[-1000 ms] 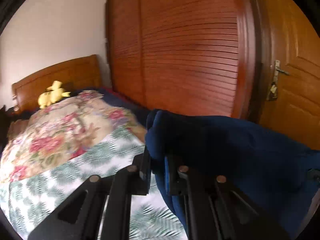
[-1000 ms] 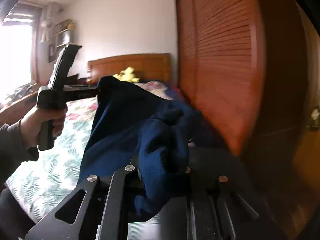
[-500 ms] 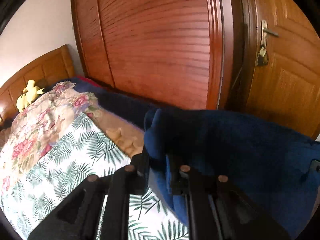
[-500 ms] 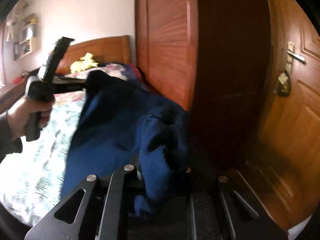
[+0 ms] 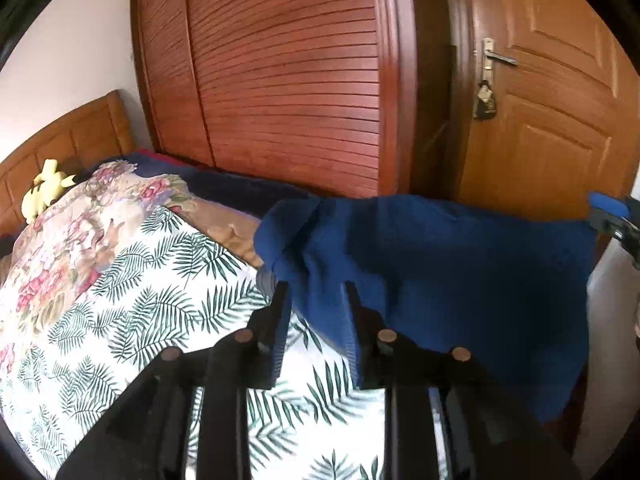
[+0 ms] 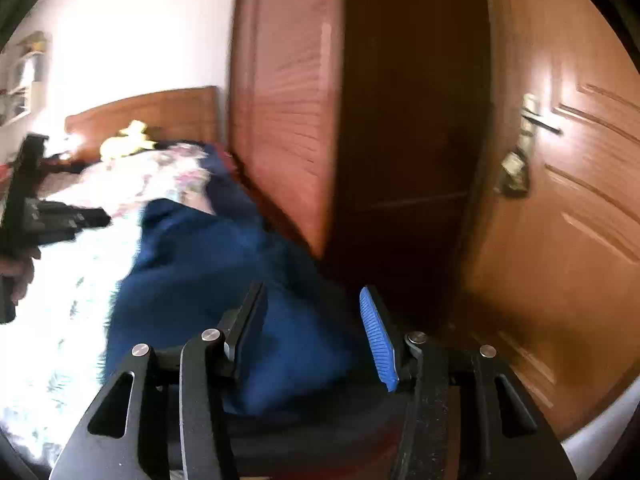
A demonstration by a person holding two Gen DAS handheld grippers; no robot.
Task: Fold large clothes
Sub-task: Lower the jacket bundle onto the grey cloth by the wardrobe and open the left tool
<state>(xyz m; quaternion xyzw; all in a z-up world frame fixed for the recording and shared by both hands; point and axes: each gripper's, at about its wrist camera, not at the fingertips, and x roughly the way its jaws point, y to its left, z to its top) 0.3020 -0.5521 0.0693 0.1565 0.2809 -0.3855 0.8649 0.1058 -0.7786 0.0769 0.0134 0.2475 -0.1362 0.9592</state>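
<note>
A large dark blue knitted garment (image 5: 460, 264) lies spread across the foot of the bed and hangs over its edge; it also shows in the right wrist view (image 6: 208, 280). My left gripper (image 5: 314, 292) has its jaws apart, with a fold of the garment lying loosely between them. My right gripper (image 6: 312, 300) is open, its blue pad (image 6: 376, 340) showing, with the garment lying below and between the fingers. The right gripper also shows at the right edge of the left wrist view (image 5: 616, 220). The left gripper shows at the left edge of the right wrist view (image 6: 48, 220).
The bed (image 5: 140, 280) has a palm-leaf sheet and a floral quilt (image 5: 80, 224). A yellow plush toy (image 5: 46, 190) sits by the wooden headboard (image 5: 72, 136). A slatted wardrobe (image 5: 288, 80) and a wooden door (image 5: 552, 112) stand close behind the bed's far side.
Both grippers have opened and let the blue garment go. The garment has dropped and spread onto the foot of the bed. Both cameras have swung right, toward the door.
</note>
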